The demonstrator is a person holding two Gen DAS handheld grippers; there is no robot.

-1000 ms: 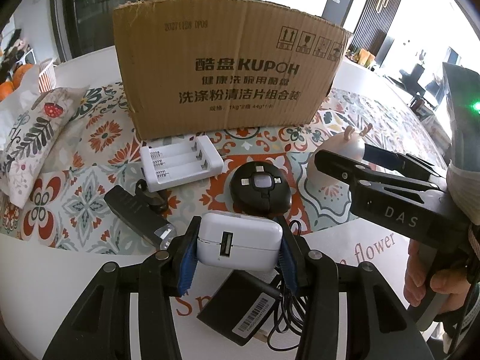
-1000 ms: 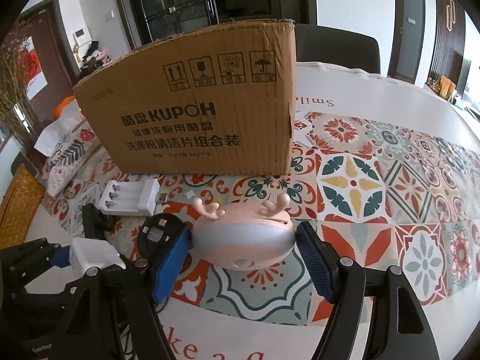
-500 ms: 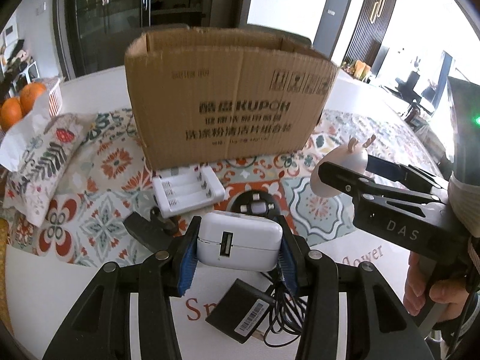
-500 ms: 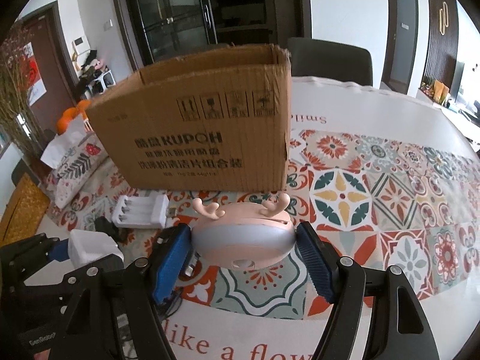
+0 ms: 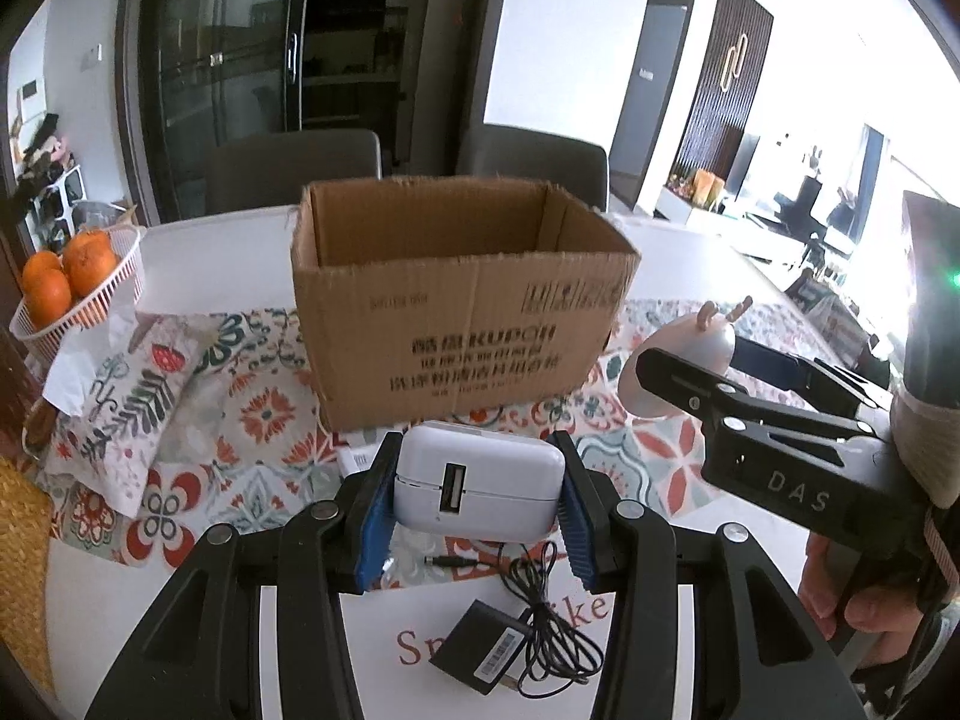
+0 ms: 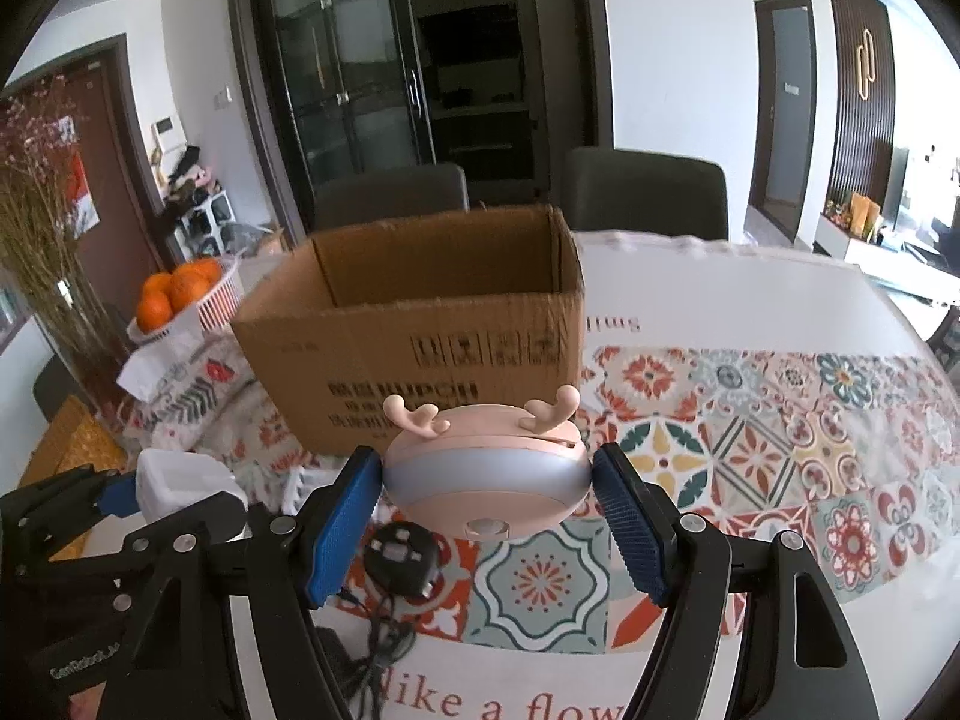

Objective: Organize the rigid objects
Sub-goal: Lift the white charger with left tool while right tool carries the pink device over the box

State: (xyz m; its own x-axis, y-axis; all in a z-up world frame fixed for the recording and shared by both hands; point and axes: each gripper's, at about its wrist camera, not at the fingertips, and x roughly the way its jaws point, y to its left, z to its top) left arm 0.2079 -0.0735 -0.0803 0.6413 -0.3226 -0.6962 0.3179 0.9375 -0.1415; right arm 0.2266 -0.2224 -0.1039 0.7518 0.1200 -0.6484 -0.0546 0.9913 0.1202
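Left gripper (image 5: pixel 477 507) clamping white charger (image 5: pixel 477 489); right gripper (image 6: pixel 489 510) clamping antlered pink lamp (image 6: pixel 485 480), both hanging short of cardboard box (image 5: pixel 456 324) (visible interior bare). Black adapter (image 5: pixel 489 651), round reel (image 6: pixel 401 558) waiting on table.

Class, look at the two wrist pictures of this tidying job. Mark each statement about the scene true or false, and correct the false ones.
1. The left gripper is clamped on a white USB charger. True.
2. The right gripper is empty. False: it is shut on a pink round gadget with antlers.
3. The cardboard box is open at the top. True.
4. The black power adapter lies inside the box. False: it lies on the table with its cable, near the left gripper.
5. The white basket holds apples. False: it holds oranges.
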